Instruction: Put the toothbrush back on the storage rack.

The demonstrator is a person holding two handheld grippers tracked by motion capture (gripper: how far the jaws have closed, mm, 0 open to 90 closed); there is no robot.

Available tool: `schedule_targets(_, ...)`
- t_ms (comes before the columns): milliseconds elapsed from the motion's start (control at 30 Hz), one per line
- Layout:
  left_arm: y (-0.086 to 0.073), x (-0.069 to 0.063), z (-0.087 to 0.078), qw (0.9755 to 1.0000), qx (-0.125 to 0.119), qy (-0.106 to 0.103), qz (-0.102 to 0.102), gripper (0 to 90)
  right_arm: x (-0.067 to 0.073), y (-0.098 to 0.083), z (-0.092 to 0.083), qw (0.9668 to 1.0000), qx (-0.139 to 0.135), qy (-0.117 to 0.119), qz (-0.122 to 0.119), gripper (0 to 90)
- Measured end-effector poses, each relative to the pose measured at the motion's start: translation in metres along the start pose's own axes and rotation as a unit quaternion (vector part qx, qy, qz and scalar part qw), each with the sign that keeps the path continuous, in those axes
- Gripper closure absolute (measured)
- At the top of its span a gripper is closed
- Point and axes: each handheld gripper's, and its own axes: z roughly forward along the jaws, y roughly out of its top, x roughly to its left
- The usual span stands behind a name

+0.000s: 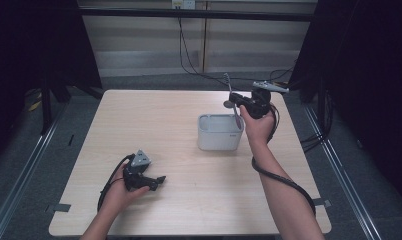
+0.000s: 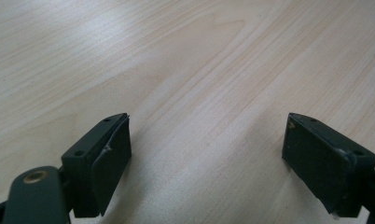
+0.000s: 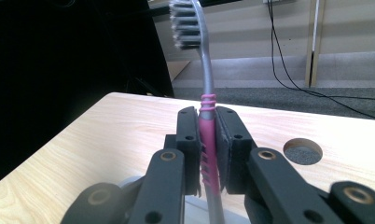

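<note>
Nearest the lens in the right gripper view: the right gripper (image 3: 208,149), its two black jaws clamped on the pink ribbed grip section of a slim grey-and-pink plastic toothbrush (image 3: 205,100). The brush stands close to upright, bristle head at top, tail of the handle running down past the jaws toward the pale rim below.

High view: right gripper (image 1: 237,103) is held above the far right corner of a white rectangular plastic holder cup (image 1: 219,132), which sits right of centre on the light wood-grain table (image 1: 169,125). The toothbrush (image 1: 233,102) appears to have its lower end at or just inside the cup opening; cannot tell if it touches the wall.

Left gripper (image 1: 148,180) rests low on the near left of the table, jaws spread wide with nothing between them; in the left gripper view they frame bare wood, left gripper (image 2: 206,154).

Handling, judged: brush is light, stiff along the handle, slightly springy at the thin neck. Smooth plastic would slip and pivot between flat pads; the ribbed pink zone is the right hold, and it is the one in use. Cup is probably light and could tip or slide if the handle snags its rim.

Room: open tabletop left of the cup. Round cable hole (image 3: 302,151) lies beyond the jaws; the right table edge is near.
</note>
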Motion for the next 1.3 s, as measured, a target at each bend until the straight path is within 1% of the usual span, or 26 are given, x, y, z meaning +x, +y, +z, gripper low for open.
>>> schedule_targets(300,0.000,0.000,0.000,1.0000,0.000,0.000,0.000,15.3,-0.002,-0.010,-0.002,1.0000,0.004,0.002,-0.002,80.7)
schedule_targets(733,0.000,0.000,0.000,1.0000,0.000,0.000,0.000,15.3,-0.002,-0.018,-0.009,1.0000,-0.001,0.005,-0.001,80.4)
schedule_targets(900,0.000,0.000,0.000,1.0000,0.000,0.000,0.000,15.3,-0.001,-0.022,-0.011,1.0000,0.002,0.004,-0.001,80.3)
schedule_targets(1300,0.000,0.000,0.000,1.0000,0.000,0.000,0.000,15.3,-0.006,-0.032,-0.017,0.9999,0.017,-0.002,-0.003,80.1)
